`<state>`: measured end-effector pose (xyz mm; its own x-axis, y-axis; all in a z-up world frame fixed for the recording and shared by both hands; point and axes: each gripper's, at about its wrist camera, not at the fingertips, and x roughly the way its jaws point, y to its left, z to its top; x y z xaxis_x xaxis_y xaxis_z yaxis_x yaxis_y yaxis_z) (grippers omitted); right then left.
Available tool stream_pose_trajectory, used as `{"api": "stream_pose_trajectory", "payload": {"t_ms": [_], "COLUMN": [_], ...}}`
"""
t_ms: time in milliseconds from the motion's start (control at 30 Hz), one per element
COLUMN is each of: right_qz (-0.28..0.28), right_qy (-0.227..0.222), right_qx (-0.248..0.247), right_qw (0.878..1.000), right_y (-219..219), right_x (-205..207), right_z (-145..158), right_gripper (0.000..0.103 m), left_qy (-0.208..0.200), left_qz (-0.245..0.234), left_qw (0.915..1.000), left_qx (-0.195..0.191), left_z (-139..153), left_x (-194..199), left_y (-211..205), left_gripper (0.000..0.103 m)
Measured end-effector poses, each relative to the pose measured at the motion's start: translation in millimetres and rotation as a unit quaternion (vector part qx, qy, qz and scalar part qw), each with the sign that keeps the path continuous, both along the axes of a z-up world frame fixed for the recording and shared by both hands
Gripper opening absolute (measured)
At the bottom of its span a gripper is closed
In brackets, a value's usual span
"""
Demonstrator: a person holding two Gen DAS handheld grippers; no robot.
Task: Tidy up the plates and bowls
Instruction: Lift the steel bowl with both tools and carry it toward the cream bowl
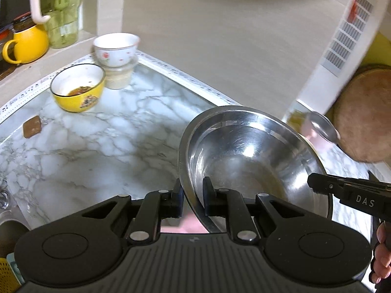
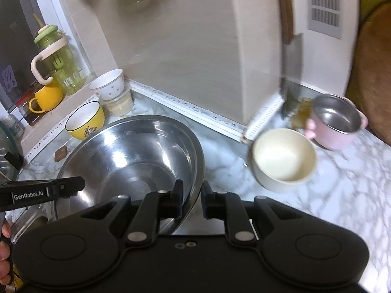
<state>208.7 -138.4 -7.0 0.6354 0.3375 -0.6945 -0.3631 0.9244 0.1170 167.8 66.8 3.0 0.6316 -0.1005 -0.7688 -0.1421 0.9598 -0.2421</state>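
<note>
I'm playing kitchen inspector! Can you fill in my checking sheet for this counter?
Surface: marble counter, small brown piece lying on it.
Job's things: steel bowl carried by its rim; yellow bowl with food bits; flowered bowl on a tub; cream bowl; pink pot.
Clutter: yellow mug, green jug.
Grippers: left gripper and right gripper both shut on the steel bowl's rim, opposite sides.
Cables: nothing seen.
Surroundings: wall vent, round wooden board.
</note>
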Motion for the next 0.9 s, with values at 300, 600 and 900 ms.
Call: {"api": "stream_pose_trajectory", "payload": {"t_ms": [300,600,900], "right_qz": [-0.032,-0.068,-0.087], "right_qy": [-0.003,0.011,0.035], "right_qx": [-0.001,-0.012,-0.019], "right_qw": [0.999,0.998,0.995], "right_y": [-56.0,-110.0,-145.9], "right_x": [-33.1,-42.2,-39.2], "right_z": [-1.2,-16.2,-47.8], "right_gripper": [0.016,0.016,0.016], "left_qy": [-0.011,-0.003,0.015], "left_qz": [-0.05,-0.09,-0.112], "left_qw": [0.9987,0.9958,0.9929], "left_qx": [0.005,0.017,0.037], "left_z": [2.6,-19.4,-54.4], "left_x": [-13.4,-7.6,-1.6], "left_y": [-58.0,-116.9,-155.7], "left_gripper": [0.015,0.015,0.015]}}
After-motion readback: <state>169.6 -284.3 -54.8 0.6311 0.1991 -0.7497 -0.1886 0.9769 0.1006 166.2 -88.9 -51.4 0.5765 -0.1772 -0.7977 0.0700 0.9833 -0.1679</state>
